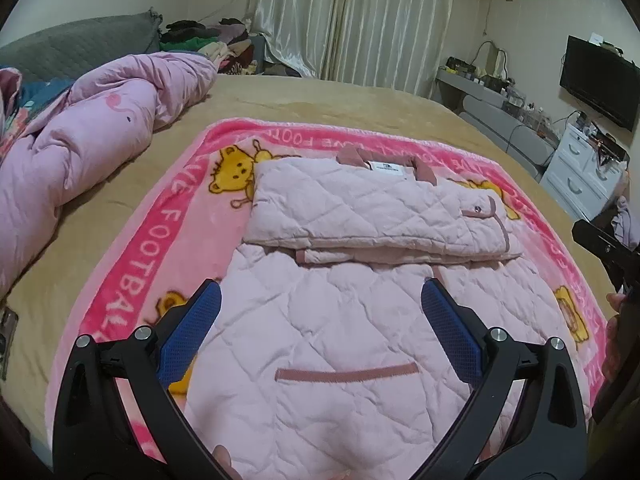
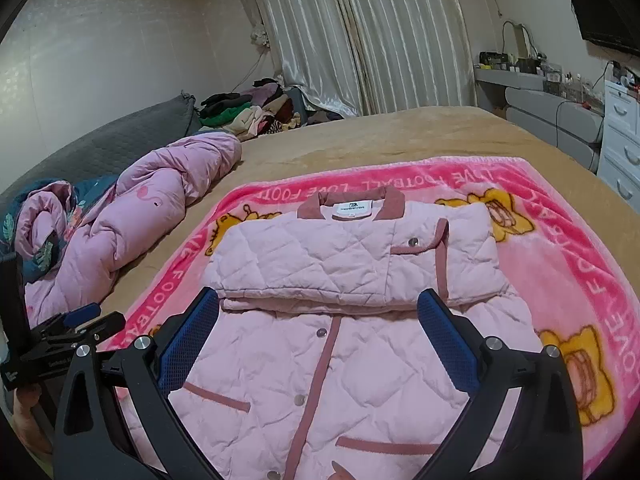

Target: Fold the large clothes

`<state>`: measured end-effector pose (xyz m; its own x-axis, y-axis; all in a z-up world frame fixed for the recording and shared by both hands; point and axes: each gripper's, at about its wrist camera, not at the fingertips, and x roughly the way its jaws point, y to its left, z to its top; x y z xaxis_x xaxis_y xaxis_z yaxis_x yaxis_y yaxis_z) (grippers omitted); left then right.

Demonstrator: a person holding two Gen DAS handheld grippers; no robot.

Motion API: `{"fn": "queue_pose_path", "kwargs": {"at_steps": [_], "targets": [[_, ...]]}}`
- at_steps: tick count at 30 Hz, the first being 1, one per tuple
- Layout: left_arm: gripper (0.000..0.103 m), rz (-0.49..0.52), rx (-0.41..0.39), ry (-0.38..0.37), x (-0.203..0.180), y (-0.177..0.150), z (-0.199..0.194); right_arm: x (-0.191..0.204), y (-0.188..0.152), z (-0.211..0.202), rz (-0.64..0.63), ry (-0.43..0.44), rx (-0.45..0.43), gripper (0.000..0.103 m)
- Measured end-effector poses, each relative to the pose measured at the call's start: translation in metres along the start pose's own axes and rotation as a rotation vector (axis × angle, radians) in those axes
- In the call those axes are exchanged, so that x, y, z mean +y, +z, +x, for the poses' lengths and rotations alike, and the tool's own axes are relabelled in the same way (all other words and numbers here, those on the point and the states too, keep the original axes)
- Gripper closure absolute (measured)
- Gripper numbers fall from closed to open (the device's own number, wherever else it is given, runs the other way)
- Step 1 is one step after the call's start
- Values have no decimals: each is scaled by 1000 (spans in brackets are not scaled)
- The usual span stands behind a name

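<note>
A pale pink quilted jacket (image 1: 340, 320) with darker pink trim lies on a pink cartoon blanket (image 1: 160, 240) on the bed. Its sleeves are folded across the chest as a thick band (image 1: 372, 208) below the collar. The jacket also shows in the right wrist view (image 2: 340, 360), with its snap placket and pockets facing up. My left gripper (image 1: 320, 300) is open and empty above the jacket's lower left part. My right gripper (image 2: 320, 312) is open and empty above the jacket's middle. The left gripper shows at the left edge of the right wrist view (image 2: 68, 332).
A crumpled pink duvet (image 1: 80, 140) lies on the tan bedsheet (image 1: 320, 100) at the left. A clothes pile (image 1: 208, 40) sits beyond the bed's far corner. A grey bench (image 1: 508, 124), white drawers (image 1: 580, 168) and a wall television (image 1: 596, 80) stand at the right.
</note>
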<state>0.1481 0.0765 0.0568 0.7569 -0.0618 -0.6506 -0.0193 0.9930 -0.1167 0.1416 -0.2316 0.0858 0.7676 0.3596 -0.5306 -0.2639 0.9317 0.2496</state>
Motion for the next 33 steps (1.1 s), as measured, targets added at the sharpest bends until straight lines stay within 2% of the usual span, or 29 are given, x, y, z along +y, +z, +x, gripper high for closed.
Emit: {"fn": "queue_pose_path", "kwargs": {"at_steps": [22,33], "targets": [[9,64,68,62,-20,-43,-9,-25,-35,-24,8,5,52,4],[9,68,110,102,-18,-61,-13,-42,-57,-32,9,8,109,4]]}}
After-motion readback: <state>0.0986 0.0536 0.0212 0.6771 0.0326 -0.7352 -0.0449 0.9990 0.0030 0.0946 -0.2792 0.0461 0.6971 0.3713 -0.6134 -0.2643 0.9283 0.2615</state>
